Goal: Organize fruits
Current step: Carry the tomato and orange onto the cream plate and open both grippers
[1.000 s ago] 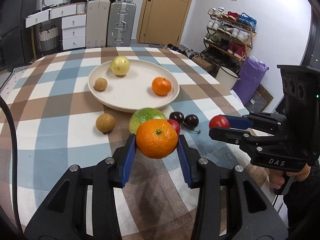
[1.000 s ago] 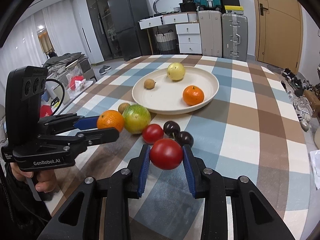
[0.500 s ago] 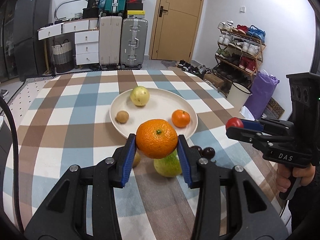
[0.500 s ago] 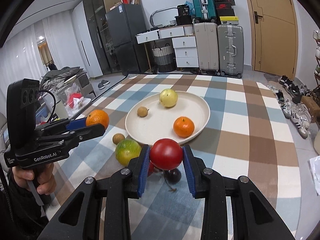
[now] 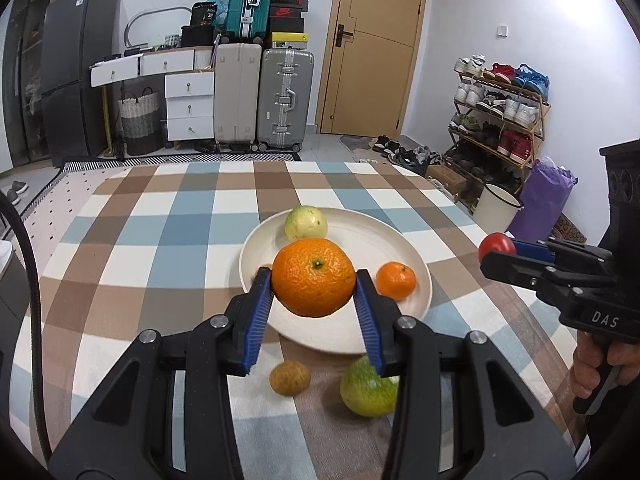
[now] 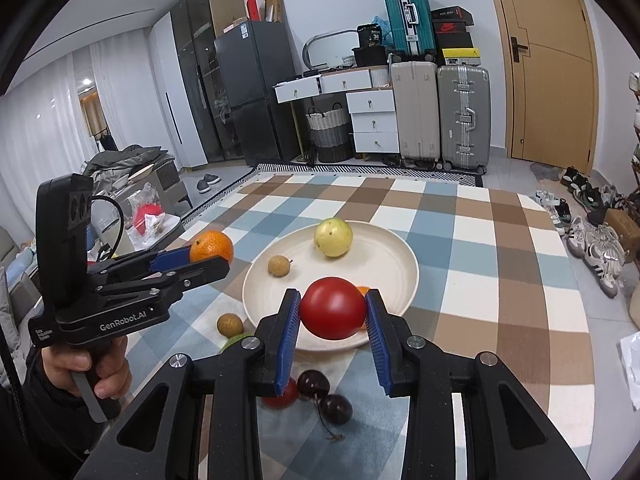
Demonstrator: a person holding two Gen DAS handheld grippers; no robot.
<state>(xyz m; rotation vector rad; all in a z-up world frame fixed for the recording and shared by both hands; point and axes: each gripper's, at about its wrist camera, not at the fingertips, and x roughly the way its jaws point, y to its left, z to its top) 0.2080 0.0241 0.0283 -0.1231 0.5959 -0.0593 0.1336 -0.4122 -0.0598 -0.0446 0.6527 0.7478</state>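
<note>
Above a checked tablecloth [image 5: 160,240] near suitcases [image 5: 260,96], left jaws hold an orange [image 5: 314,278], right a tomato [image 6: 333,308].

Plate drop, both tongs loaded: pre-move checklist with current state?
1. Left tongs shut on the large orange, held on both sides: ok.
2. Right tongs shut on the red tomato, held on both sides: ok.
3. Free space in the plate: ok; it holds a yellow-green fruit, a small brown fruit and a small orange, with bare space between.
4. Tongs apart from each other: ok, clear gap in both views.
5. Height of each fruit above the plate: cannot tell.
6. Fruit still on the table: not ok; green citrus, brown fruit, cherries remain.
</note>
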